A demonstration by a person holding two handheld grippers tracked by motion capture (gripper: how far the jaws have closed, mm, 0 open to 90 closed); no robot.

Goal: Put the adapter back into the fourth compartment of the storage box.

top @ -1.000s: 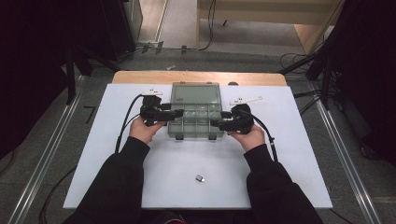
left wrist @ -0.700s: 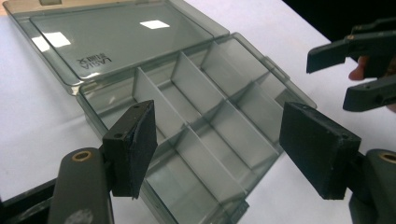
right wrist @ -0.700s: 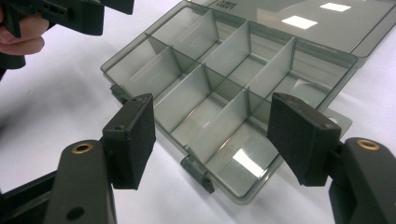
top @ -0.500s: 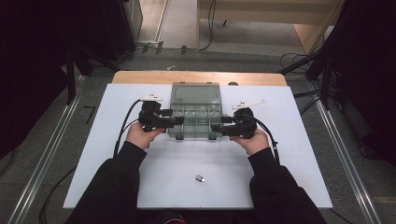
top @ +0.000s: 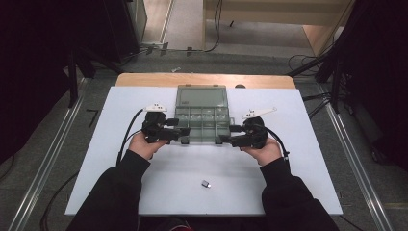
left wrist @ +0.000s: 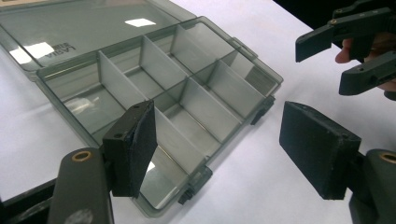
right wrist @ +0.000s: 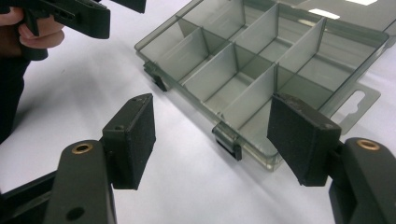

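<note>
A smoky clear compartment box (top: 202,120) lies open mid-table, its lid (top: 202,96) folded back flat. Its dividers (left wrist: 168,88) wall off several cells that look bare. My left gripper (top: 185,135) sits at the box's near left corner. In the left gripper view its jaws (left wrist: 224,149) stand open, one pad (left wrist: 133,144) over the corner cell and nothing held. My right gripper (top: 223,140) is at the near right corner. In the right gripper view its jaws (right wrist: 219,140) stand open around a front latch (right wrist: 229,142) without touching it.
A small grey metal piece (top: 206,183) lies on the white tabletop (top: 288,168) near the front edge, between the forearms. Two white tags (top: 259,113) lie beside the box. A wooden board (top: 202,79) borders the far edge. Cables trail from both grippers.
Both grippers have drawn back from the box's sides toward its near corners, closer to the person. The box has stayed put.
</note>
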